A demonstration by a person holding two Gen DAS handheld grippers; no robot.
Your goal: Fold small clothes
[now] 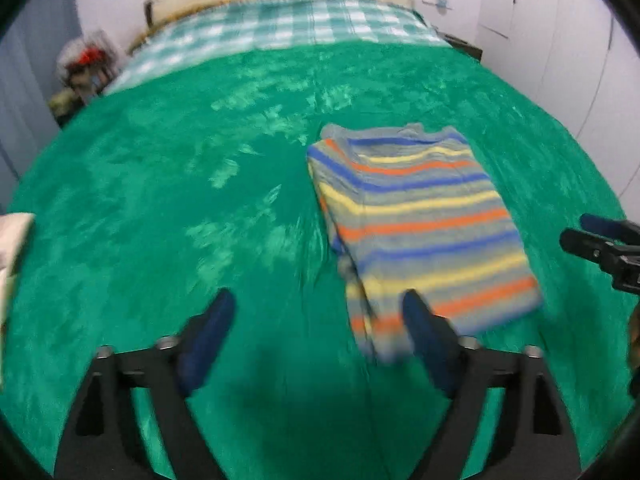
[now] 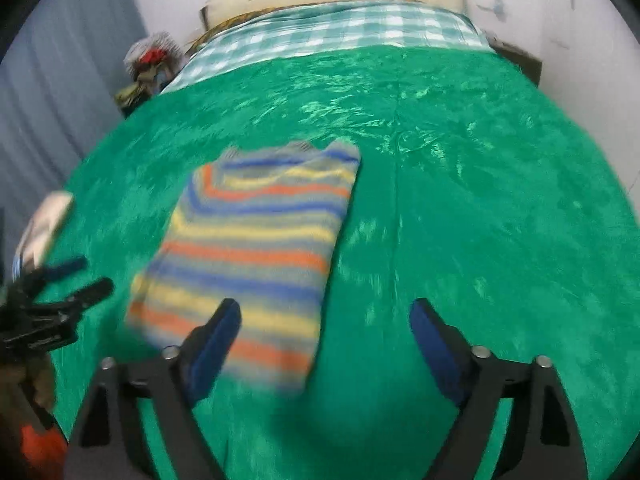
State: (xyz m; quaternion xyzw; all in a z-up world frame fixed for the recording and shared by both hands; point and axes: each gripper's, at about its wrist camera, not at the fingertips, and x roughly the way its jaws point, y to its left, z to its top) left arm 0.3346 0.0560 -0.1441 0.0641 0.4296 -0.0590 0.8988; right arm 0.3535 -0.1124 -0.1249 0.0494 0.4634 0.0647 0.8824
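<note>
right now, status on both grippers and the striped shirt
Left gripper open, empty. Right gripper open, empty. Striped shirt lies folded lengthwise on the green bedspread, between them. Nothing in the way.

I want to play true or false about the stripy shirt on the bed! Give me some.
1. The stripy shirt lies folded on the green blanket. True.
2. The left gripper is squeezing the shirt. False: its fingers are wide apart and hold nothing.
3. The right gripper is open. True.
4. The shirt has pink dots. False: it has blue, yellow and orange stripes on grey.
5. A checked cloth covers the far end of the bed. True.
</note>
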